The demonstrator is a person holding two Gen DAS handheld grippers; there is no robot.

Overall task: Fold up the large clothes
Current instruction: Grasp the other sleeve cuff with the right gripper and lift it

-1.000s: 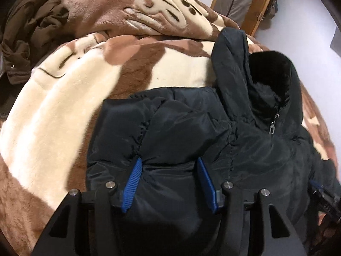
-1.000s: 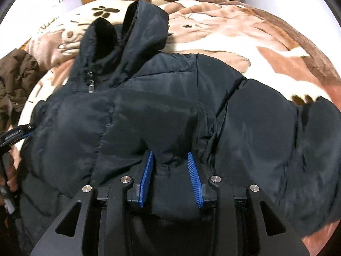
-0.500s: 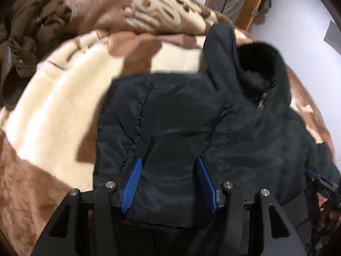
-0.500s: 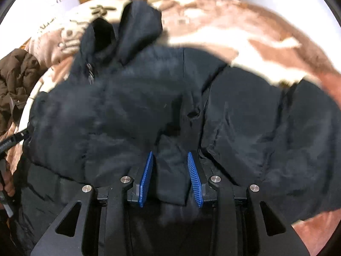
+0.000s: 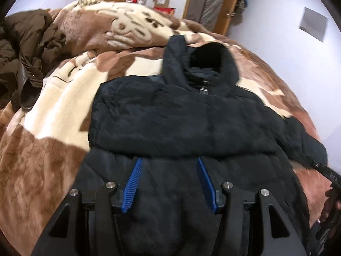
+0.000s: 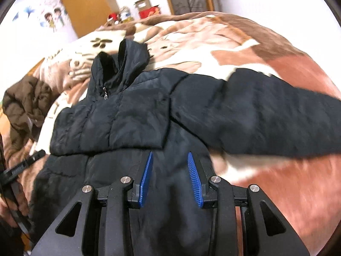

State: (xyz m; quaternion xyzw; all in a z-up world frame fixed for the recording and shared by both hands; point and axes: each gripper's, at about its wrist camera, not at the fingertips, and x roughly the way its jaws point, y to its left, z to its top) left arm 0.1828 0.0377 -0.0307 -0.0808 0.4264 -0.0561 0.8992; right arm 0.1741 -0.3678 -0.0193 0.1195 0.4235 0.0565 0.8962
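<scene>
- Blue ribbed pads [image 5: 133,187] of the left gripper [image 5: 169,160] are seen about half apart, and the gap between them is filled by thick black fabric of the jacket [image 5: 181,123], which is taken to be gripped at its lower part.
- Much the same is shown for the right gripper [image 6: 170,153]: its jaws are set roughly halfway, and a ridge of the jacket's lower body is pinched between its blue pads [image 6: 195,179].
- Just beyond both sets of fingertips, a folded-over band of the jacket is laid across the chest, its edge running from side to side.
- Further out, the hood [image 5: 208,64] is spread at the far end, and a metal zip pull [image 6: 105,96] is seen at the collar.
- One sleeve [image 6: 266,115] is stretched out sideways to the right in the right wrist view, blurred.
- Under the jacket, a fluffy brown and cream blanket [image 5: 53,111] is spread over the bed.
- A crumpled brown coat [image 5: 27,42] is heaped at the far left of the blanket, well apart from the jacket.
- A cardboard box [image 5: 162,0] is seen past the bed, against the wall.
</scene>
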